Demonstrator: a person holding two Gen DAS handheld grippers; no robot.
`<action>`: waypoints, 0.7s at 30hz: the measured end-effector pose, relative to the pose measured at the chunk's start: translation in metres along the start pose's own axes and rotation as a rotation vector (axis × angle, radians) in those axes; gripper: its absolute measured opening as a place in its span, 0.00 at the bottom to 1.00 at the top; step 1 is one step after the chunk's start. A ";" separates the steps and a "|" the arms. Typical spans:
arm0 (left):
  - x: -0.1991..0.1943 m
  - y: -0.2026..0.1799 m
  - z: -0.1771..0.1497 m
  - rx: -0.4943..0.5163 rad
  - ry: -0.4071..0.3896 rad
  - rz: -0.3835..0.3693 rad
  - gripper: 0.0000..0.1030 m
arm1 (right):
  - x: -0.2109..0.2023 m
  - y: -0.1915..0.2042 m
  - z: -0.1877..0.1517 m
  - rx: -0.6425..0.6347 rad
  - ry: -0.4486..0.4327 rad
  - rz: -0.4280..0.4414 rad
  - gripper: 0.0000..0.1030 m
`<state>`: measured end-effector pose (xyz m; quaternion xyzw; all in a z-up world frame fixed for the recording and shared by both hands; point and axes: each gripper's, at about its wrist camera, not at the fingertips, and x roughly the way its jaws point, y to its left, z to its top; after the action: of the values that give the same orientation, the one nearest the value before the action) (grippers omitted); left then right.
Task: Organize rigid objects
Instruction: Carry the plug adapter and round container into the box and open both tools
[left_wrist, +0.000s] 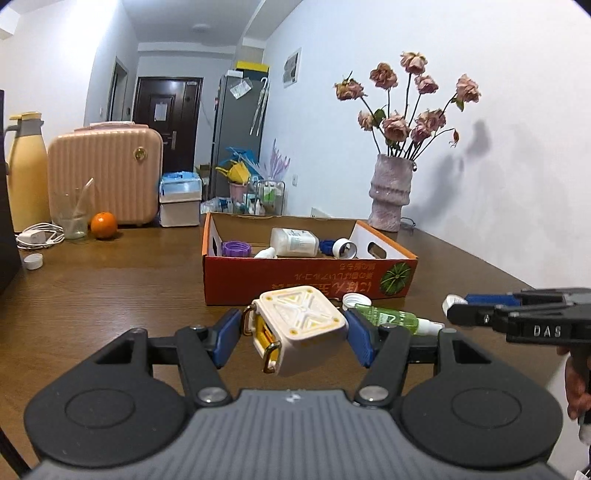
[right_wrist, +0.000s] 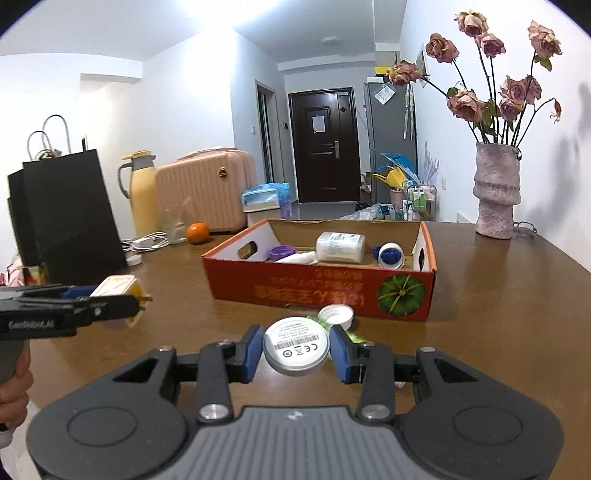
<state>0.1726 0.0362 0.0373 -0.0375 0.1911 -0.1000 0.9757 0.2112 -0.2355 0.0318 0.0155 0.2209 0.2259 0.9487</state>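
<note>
My left gripper is shut on a cream square box with yellow trim and metal rings, held above the table in front of the red cardboard box. My right gripper is shut on a white round disc with a label, also in front of the red cardboard box. The box holds a white bottle, a purple cap and a blue-and-white roll. A green spray bottle and a white cap lie on the table before the box.
A pink vase of dried roses stands at the back right. An orange, a glass, a white charger cable, a yellow jug and a pink suitcase are at the back left. A black bag stands left.
</note>
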 end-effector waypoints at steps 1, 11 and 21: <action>-0.004 -0.002 -0.002 -0.001 -0.003 -0.004 0.60 | -0.005 0.003 -0.004 0.003 0.000 0.000 0.38; -0.024 -0.012 -0.001 0.016 -0.040 -0.043 0.60 | -0.037 0.003 -0.022 0.031 0.001 -0.038 0.38; 0.014 -0.001 0.022 0.037 -0.048 -0.025 0.60 | -0.016 -0.009 -0.002 0.013 -0.012 -0.023 0.38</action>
<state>0.1934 0.0328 0.0523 -0.0244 0.1652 -0.1150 0.9792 0.2014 -0.2508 0.0358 0.0206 0.2171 0.2134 0.9523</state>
